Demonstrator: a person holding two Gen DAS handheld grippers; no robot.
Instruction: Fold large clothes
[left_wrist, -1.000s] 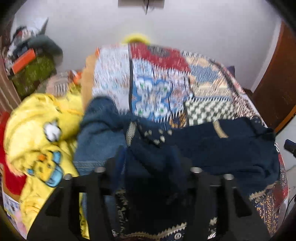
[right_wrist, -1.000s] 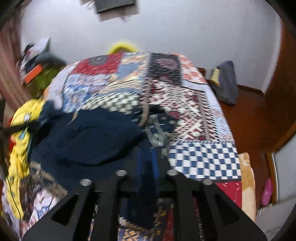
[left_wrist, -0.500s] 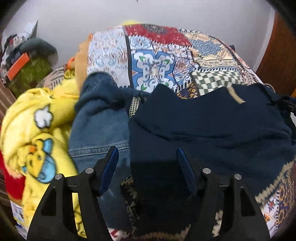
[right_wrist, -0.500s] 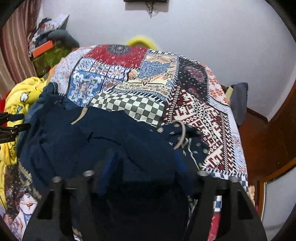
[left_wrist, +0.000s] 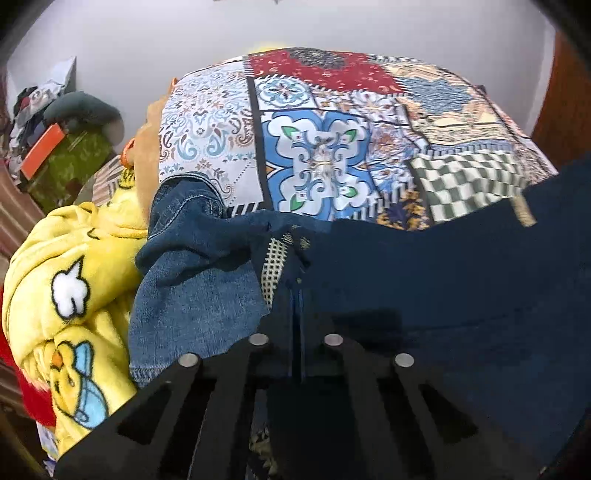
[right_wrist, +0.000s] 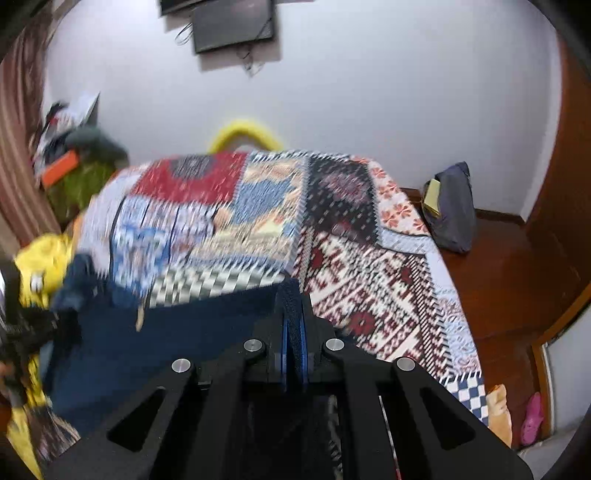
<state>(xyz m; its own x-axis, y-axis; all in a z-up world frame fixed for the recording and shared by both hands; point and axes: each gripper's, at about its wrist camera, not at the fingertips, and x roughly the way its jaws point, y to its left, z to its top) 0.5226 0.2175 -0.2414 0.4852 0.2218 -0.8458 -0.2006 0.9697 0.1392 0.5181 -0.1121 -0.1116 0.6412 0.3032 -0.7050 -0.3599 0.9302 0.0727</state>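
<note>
Left gripper (left_wrist: 297, 317), low centre of its frame, has its fingers closed together; right gripper (right_wrist: 293, 325) likewise, pointing downward.

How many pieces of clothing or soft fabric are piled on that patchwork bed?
3, maybe more hidden: a navy garment pinched by both grippers, a denim piece to its left, and a yellow cartoon fleece at the bed's left edge.

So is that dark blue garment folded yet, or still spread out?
Still spread out: the dark blue garment stretches in one sheet across the patchwork bedspread, a corner pinched in each tool.
</note>
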